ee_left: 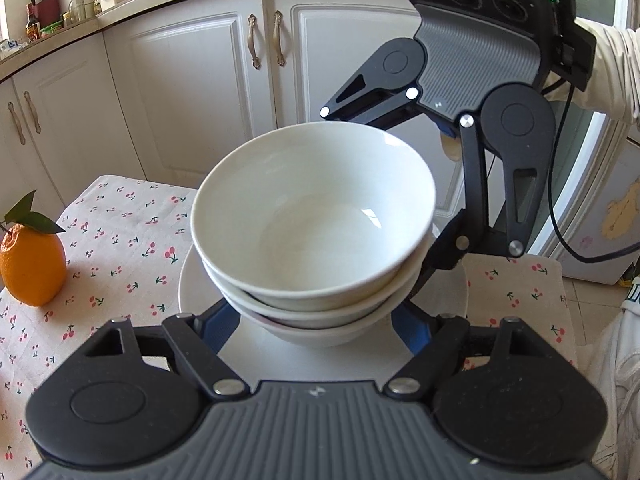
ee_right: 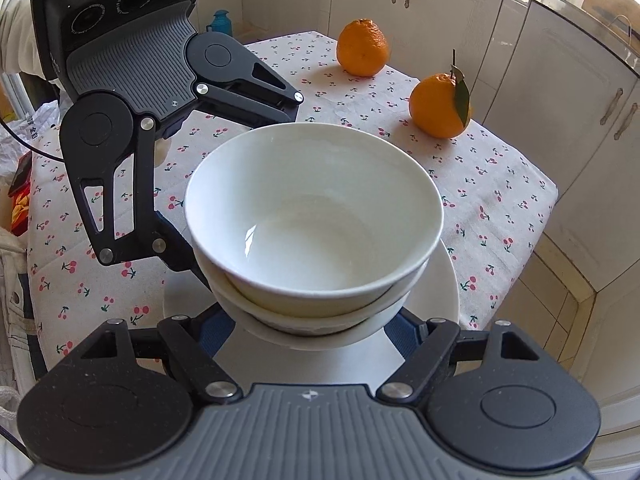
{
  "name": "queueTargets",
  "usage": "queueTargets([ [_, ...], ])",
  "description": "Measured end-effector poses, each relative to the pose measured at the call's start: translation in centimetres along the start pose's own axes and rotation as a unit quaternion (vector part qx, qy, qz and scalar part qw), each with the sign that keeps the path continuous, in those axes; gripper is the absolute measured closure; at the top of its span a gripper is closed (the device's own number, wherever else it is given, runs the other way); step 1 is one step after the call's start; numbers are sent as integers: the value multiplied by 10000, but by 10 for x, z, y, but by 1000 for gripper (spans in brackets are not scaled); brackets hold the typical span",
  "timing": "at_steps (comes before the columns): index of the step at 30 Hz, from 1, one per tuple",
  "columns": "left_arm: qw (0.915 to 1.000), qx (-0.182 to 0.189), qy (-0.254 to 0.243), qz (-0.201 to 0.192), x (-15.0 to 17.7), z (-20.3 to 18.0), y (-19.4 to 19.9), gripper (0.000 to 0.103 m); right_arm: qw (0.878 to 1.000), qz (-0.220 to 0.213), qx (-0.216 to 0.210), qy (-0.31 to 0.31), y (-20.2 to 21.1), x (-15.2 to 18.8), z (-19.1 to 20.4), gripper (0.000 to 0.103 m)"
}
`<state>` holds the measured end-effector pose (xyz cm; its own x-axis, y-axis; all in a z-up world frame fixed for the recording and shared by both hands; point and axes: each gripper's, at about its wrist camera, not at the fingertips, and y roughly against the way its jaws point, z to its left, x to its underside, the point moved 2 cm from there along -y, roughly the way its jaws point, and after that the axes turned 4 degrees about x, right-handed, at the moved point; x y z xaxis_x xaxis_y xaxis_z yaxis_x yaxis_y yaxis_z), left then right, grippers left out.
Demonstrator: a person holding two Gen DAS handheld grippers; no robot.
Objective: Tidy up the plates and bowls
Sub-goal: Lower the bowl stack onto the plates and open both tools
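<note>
Left wrist view first: a stack of white bowls (ee_left: 312,232) sits nested on a white plate (ee_left: 192,292), and the plate lies on the cherry-print tablecloth (ee_left: 120,232); nesting the bowls on the plate gathers the crockery into one pile, which I judge is the point of the tidying. The left gripper (ee_left: 316,320) has its fingers spread wide to either side of the lowest bowl, jaws released, and whether the blue pads touch the bowl cannot be told; the right gripper (ee_left: 432,256) comes in from the far side of the stack, one finger low beside the bowls and the other behind the top rim, so both seem set to steady or centre the pile. A leafy orange (ee_left: 32,264) stands well left of the stack.

Right wrist view next: the same bowls (ee_right: 316,216) rest on the plate (ee_right: 440,296); the right gripper's fingers likewise straddle the stack's base, jaws apart and clamping nothing visible; the left gripper (ee_right: 192,248) flanks the stack on its left. Beyond the stack stand the leafy orange (ee_right: 438,106) and, farther off, a second orange (ee_right: 362,48), both clear of the work.
</note>
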<state>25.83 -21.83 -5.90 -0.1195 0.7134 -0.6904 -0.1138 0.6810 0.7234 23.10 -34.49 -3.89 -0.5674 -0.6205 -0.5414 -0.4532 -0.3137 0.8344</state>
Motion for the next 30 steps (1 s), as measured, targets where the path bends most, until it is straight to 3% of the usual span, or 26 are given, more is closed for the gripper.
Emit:
queueTargets([
  [3,9999,-131,-88,-64,1,-4,2,16,10000,16,60,7,-1,1,3,16],
  [5,9996,-250,-69,-101,2,-5,5,7,10000,-8,28,-81,0,1,3,13],
  [12,9968,-692,28,-394,9,-25,27,3,9985,-144,363,-394,15,1,12,4],
  [15,9911,-1084,257,-729,11,-38,43,1,9951,-97,773,-610,23,1,21,3],
  [18,9800,-1615,446,-1075,16,-53,59,0,9874,-124,1227,-992,32,3,32,0],
  [22,9691,-1881,959,-1278,19,-70,75,0,9672,-102,1699,-1885,42,7,42,0],
  [24,9602,-2124,1262,-1307,20,-78,85,0,9511,-111,2020,-2334,45,10,49,0],
  [28,9323,-2742,2078,-1119,20,-85,99,1,9161,-218,2216,-3335,50,19,61,0],
  [30,9171,-2842,2555,-1138,23,-87,109,1,9000,-250,2390,-3637,54,22,69,0],
])
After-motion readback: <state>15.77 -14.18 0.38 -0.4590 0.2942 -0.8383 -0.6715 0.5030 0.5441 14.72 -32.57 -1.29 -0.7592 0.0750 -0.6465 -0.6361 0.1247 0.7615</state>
